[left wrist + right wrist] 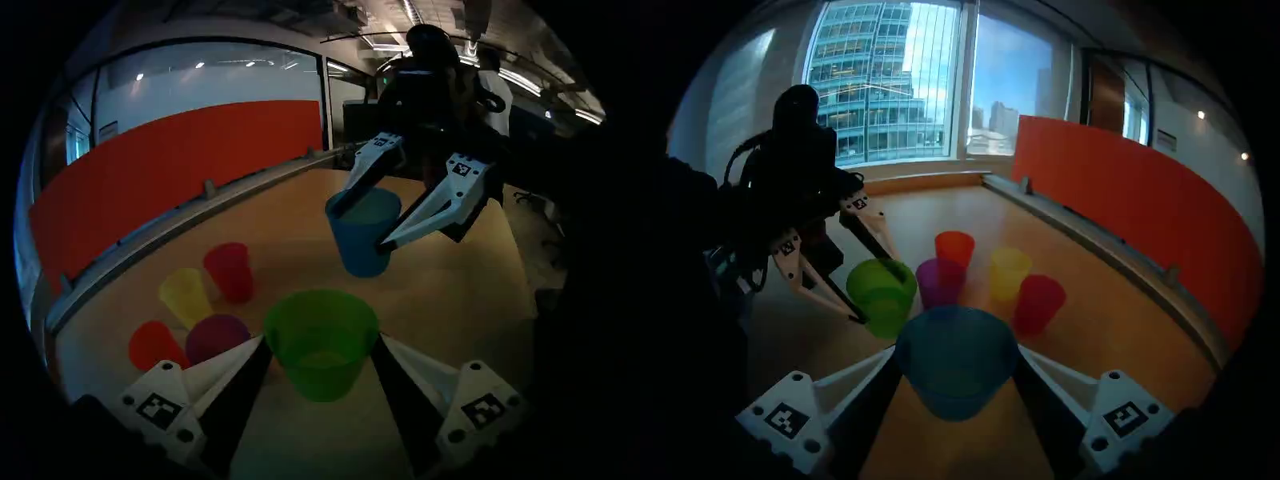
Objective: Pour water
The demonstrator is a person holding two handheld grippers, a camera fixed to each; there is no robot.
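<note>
In the left gripper view my left gripper [322, 356] is shut on a translucent green cup [322, 342], held upright above the wooden table [448, 280]. Farther off in that view, my right gripper [358, 222] grips a blue cup [364, 230] upright, lifted off the table. The right gripper view has the blue cup [956, 370] squeezed between my right gripper's [957, 356] fingers, and beyond it to the left the green cup [881, 298] sits in the left gripper [872, 290]. Whether either cup holds water I cannot tell.
Several more cups stand grouped on the table: red [230, 270], yellow [186, 296], purple [216, 337] and orange [154, 345]. An orange wall panel [184, 168] runs along the table's far edge. A person [792, 176] stands holding the left gripper, with windows [888, 80] behind.
</note>
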